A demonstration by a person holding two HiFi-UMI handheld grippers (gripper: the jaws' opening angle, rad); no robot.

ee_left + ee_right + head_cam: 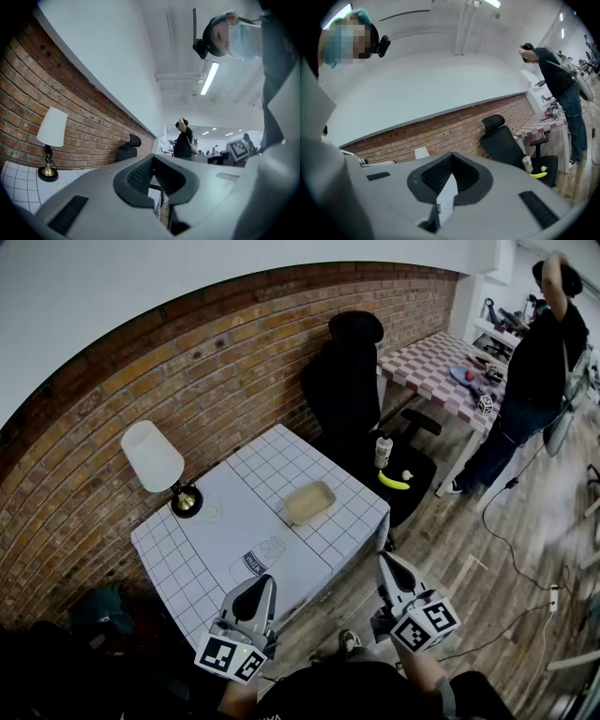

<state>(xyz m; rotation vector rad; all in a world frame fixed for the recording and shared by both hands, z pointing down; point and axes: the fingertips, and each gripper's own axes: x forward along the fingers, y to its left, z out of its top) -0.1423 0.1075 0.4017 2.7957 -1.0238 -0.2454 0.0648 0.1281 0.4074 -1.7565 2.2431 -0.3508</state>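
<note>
The left tongs are clenched tip to tip with nothing between them. The right tongs are the same deal, pinched together and empty. Both are held up at the near edge of the white grid-patterned desk, the left one right at its front edge and the right one off its near right corner.

The closest thing to the left tongs is the milk-bottle outline, printed on the plain grey strip down the middle of the desk, just in from the front edge. Further in, about mid-desk, sits a shallow tan rectangular tray. In the far left corner there's a lamp with a white shade and brass base, right up against the red brick wall.

Past the far right side of the desk is a black office chair with a yellow banana and a small white bottle on its seat.
</note>
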